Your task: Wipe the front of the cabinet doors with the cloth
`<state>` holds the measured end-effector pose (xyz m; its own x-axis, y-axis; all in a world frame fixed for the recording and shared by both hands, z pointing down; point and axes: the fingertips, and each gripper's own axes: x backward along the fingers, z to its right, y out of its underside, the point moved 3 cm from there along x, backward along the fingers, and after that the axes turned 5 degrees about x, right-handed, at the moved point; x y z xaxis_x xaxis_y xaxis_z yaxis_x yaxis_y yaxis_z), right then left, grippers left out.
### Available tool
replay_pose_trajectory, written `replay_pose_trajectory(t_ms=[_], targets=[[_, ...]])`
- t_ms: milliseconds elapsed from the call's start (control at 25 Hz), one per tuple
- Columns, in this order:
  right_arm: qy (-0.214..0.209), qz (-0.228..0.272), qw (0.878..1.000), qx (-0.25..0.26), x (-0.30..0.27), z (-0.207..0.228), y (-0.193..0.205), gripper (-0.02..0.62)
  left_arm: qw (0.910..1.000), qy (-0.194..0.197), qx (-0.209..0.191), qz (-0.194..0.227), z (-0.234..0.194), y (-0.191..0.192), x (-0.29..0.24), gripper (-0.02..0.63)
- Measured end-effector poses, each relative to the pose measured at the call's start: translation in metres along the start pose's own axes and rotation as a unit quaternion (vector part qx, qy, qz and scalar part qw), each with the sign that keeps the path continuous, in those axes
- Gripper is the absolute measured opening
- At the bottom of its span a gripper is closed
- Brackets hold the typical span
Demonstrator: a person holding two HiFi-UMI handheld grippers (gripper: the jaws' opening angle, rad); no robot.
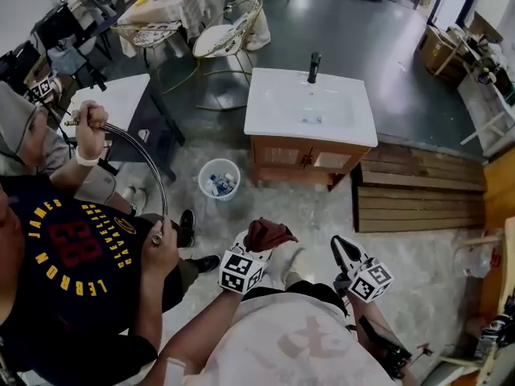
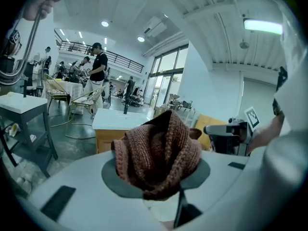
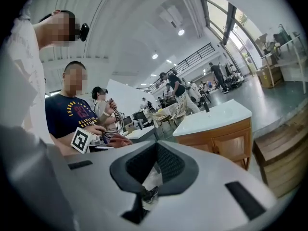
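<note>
Cloth bunched at lower centre of head view, below cabinet, at tip of left gripper; right gripper just right. Left gripper view: jaws clamped on cloth, mid-frame. Right gripper view: jaws together, nothing between.

We hold the left gripper clamped on a bunched reddish-brown cloth, and the right gripper beside it, its black jaws drawn together to a point. Both hang over the pale floor, well apart from the cabinet ahead, whose wooden doors face us under a white sink top with a black tap. A white bucket stands left of the cabinet and stacked boards lie to its right. At our left, a person holds a curved metal hose.
</note>
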<state>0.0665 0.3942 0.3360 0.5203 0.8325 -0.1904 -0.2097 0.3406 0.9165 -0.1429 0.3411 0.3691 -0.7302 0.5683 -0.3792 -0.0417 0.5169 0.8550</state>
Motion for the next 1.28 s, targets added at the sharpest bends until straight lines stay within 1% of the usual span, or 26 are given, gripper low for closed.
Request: replay_pose_trajectory(t_ms=[200, 440, 680, 800, 960, 1160, 1280], targets=[[-0.037, -0.002, 0.999, -0.003, -0.046, 0.034, -0.017, 0.014, 0.9995, -0.03, -0.001, -0.002, -0.024, -0.021, -0.03, 0.152], [-0.084, -0.003, 0.996, 0.01, -0.092, 0.079, -0.049, 0.014, 0.997, -0.075, 0.015, -0.013, -0.055, -0.04, -0.08, 0.152], [-0.109, -0.025, 0.994, 0.009, -0.119, 0.119, -0.054, 0.014, 0.9943, -0.103, 0.022, -0.014, -0.078, -0.054, -0.119, 0.152], [-0.1, -0.038, 0.994, 0.002, -0.126, 0.131, -0.05, 0.014, 0.993, -0.111, 0.03, -0.027, -0.092, -0.051, -0.132, 0.152], [-0.084, -0.044, 0.995, -0.01, -0.133, 0.143, -0.039, 0.014, 0.9918, -0.111, 0.042, -0.047, -0.116, -0.046, -0.146, 0.152], [-0.067, -0.032, 0.997, -0.009, -0.169, 0.156, -0.061, 0.014, 0.9901, -0.114, 0.025, -0.078, -0.166, -0.05, -0.176, 0.152], [-0.032, -0.025, 0.999, -0.005, -0.18, 0.16, -0.071, 0.014, 0.989, -0.098, 0.012, -0.11, -0.191, -0.041, -0.195, 0.152]])
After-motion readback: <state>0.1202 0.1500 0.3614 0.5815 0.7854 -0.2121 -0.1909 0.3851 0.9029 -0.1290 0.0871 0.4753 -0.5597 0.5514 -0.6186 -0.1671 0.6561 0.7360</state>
